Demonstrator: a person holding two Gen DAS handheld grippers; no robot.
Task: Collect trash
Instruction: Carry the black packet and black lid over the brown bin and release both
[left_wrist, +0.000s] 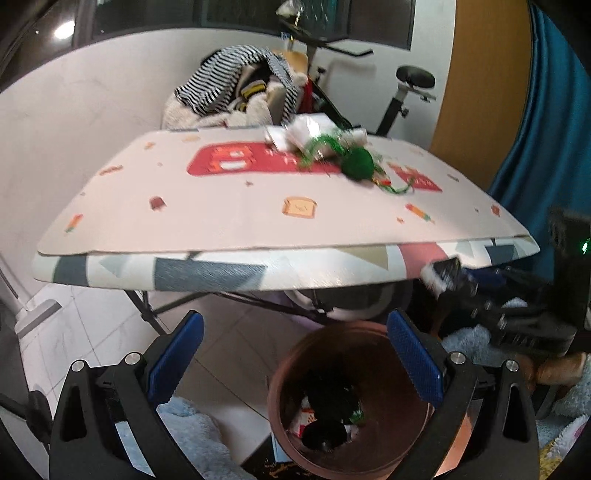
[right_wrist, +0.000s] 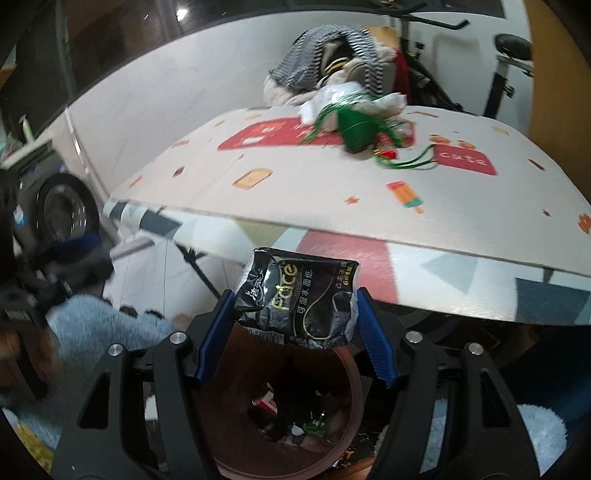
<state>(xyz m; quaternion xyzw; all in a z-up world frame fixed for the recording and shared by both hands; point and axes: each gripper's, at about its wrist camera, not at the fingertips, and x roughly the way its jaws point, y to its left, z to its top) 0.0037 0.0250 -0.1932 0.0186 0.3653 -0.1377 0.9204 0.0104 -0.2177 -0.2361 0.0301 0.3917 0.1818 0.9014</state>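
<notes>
At the bottom centre of the right wrist view, the right tongs (right_wrist: 295, 317) were clenched on a black tissue packet (right_wrist: 297, 299), its crumpled sides pressed against both blue pads, and it hung directly above the mouth of the brown bin (right_wrist: 351, 373) that filled the lower middle of the frame. The left tongs (left_wrist: 295, 354), along the bottom of the left wrist view, stood released and wide with nothing between their pads, and the same bin showed between them at lower centre. Wrappers and dark scraps already lay at the bottom of the bin, so part of the collecting looked done. More remained: in the upper centre of both views a heap of white crumpled paper (left_wrist: 306, 133), a green ball with trailing green string (left_wrist: 356, 164) and small red bits sat near the far edge of the patterned tabletop (left_wrist: 221, 210), well apart from either pair of tongs. By my reading the packet was about to be dropped in, and the heap was left to gather afterwards
</notes>
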